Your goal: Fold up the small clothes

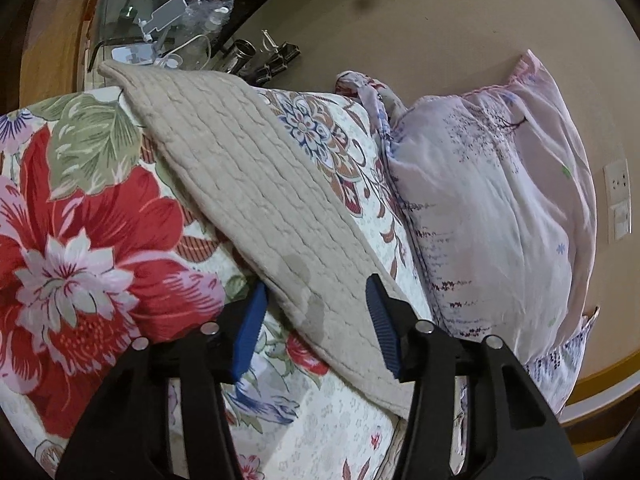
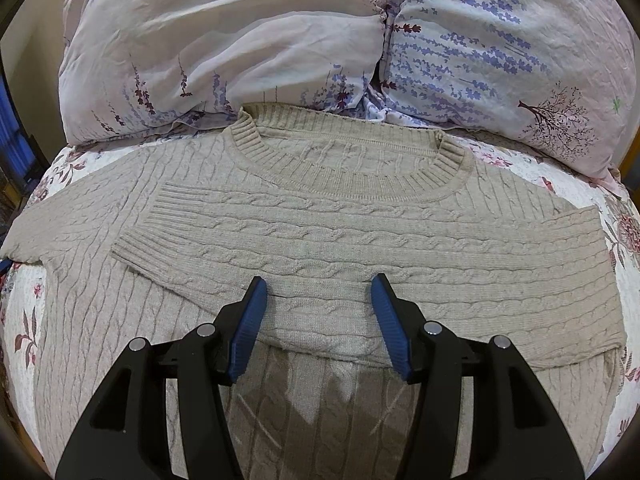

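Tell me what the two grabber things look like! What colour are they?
They look the same. The left gripper and the right gripper each have two bright blue fingers with little ridges. The blue fingers sit on chunky black frames with triangle-shaped holes, held by round silver pins. No cables, markings or sleeves show.

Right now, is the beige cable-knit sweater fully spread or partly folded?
Partly folded. One sleeve lies crosswise over the chest of the beige cable-knit sweater, cuff toward the other side; that other sleeve is spread outward on the quilt.

Floral quilt, lavender-print pillows, wall socket, bedside clutter.
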Available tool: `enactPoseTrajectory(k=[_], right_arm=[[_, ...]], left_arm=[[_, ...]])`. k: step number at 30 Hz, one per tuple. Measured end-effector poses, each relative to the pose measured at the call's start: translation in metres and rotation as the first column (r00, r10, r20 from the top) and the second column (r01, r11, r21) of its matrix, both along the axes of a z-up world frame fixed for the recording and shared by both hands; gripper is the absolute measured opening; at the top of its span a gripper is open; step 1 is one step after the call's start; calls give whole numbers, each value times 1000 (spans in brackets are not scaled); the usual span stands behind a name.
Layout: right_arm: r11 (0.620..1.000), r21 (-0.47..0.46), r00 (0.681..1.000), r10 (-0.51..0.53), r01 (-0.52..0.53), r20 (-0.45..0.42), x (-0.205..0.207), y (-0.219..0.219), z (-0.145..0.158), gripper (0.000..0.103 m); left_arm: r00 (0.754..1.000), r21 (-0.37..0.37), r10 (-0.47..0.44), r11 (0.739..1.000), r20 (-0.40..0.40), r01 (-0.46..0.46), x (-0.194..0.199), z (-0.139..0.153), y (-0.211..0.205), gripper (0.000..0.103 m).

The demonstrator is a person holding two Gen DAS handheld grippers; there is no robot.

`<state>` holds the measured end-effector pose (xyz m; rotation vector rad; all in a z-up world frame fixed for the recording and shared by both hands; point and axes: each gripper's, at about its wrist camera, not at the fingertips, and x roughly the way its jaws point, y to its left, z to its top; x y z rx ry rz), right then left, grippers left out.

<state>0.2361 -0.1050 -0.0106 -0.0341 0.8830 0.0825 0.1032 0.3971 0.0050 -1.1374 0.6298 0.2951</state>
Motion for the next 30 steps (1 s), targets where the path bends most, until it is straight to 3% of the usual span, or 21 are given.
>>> enactPoseTrajectory(k=[7,10,12,20,23,27,30], right_arm=[[1000,5,1000,-6,6,5,-1,0,-1,57],[1000,8,1000,-5,5,6,-1,0,-1,57],[1000,10,1000,-4,4,6,-1,0,-1,57],[1000,21,1000,4,-4,2,-1,0,-1,58],[996,94,1000,8,-6,-16,-1,-10,2,67],[992,128,1000,-13,13,-4,-9,-24,8,71],[989,144,1000,-28,26,9,-16,-36,11,71]], left_arm=[[1000,-29,20,999,-1,-20,-2,-5,7,32],[999,-48,33,998,-9,-33,-3,-7,10,24],[999,-42,34,999,-12,-35,-3,-6,10,13],[999,81,-2,997,35,-1,7,25,-4,6],[995,134,-46,990,87,34,16,47,-19,5],[974,209,-150,971,169,114,35,78,-57,5],[940,246,-255,949,226,199,54,96,-99,5]])
